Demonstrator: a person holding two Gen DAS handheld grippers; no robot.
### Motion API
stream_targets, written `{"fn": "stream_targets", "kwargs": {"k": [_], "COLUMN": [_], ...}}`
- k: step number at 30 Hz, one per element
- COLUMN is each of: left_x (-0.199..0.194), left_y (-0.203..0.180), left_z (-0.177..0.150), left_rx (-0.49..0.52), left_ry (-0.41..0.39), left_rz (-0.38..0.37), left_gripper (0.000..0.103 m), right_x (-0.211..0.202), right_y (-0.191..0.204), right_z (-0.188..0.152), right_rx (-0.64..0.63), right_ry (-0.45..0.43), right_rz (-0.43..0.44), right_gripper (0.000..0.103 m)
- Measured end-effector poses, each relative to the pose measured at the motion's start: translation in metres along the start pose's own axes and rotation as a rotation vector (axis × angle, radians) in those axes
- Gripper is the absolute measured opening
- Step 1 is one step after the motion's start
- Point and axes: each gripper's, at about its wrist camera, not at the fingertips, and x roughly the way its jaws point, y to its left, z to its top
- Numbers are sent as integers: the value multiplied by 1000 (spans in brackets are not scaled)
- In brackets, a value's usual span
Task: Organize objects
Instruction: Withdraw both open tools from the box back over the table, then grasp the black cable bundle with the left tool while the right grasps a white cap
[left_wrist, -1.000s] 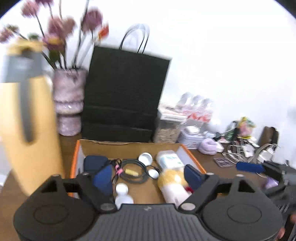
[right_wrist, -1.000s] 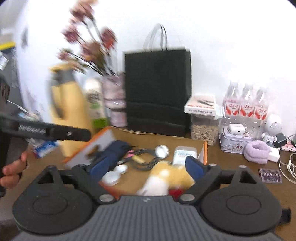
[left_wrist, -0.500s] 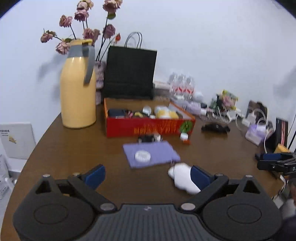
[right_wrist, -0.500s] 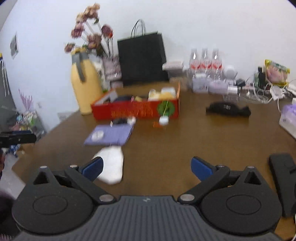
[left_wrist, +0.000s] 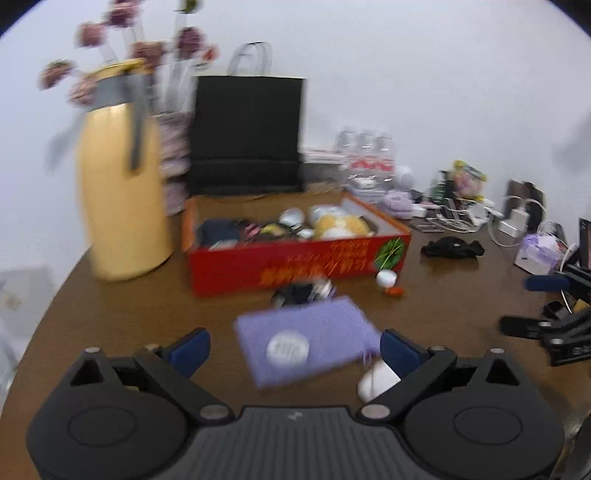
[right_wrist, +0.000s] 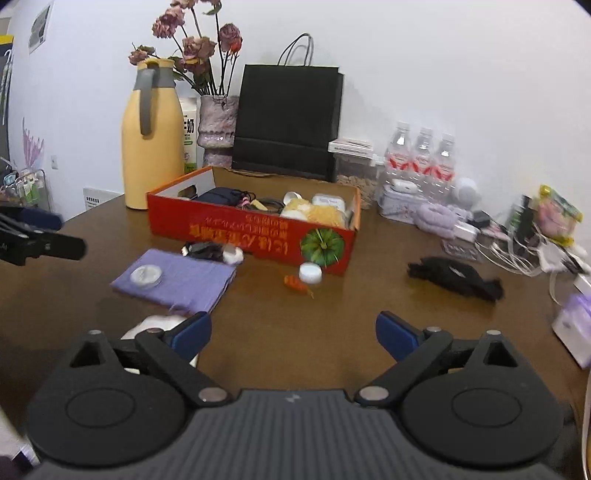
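With both grippers (left_wrist: 294, 345) (right_wrist: 293, 330) wide and empty, approach the purple cloth (right_wrist: 175, 277) at the table's (right_wrist: 332, 332) near edge squarely.

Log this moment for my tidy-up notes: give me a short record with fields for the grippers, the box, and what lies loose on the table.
left gripper: open, empty
right gripper: open, empty
red cardboard box: open-topped, partly filled
folded purple cloth: on brown wooden table, before box
round white disc: on cloth
black fabric bundle: right of box
small white cap: touching the box front or just short of it
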Motion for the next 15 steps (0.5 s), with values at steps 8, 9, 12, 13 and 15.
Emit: {"fn": "stream_targets", "kwargs": {"k": [8, 9, 12, 13, 15], "left_x": [142, 151, 167, 171, 177], "left_y": [2, 1, 4, 6, 9], "left_z": [39, 38, 34, 32, 29], "left_rx": [75, 88, 91, 76, 54], "left_ry": [146, 154, 178, 182, 192], "left_rz": [-11, -8, -47, -47, -32], "left_gripper": [89, 87, 74, 69, 58], "right_x": [138, 149, 167, 170, 173], "right_y": [-24, -23, -15, -11, -1], "right_z": [48, 50, 48, 45, 43], "right_rx": [101, 110, 106, 101, 65], "right_ry": [83, 90, 87, 87, 83], "right_rz": [49, 66, 127, 110, 106], "right_gripper": [61, 54, 52, 52, 48]}}
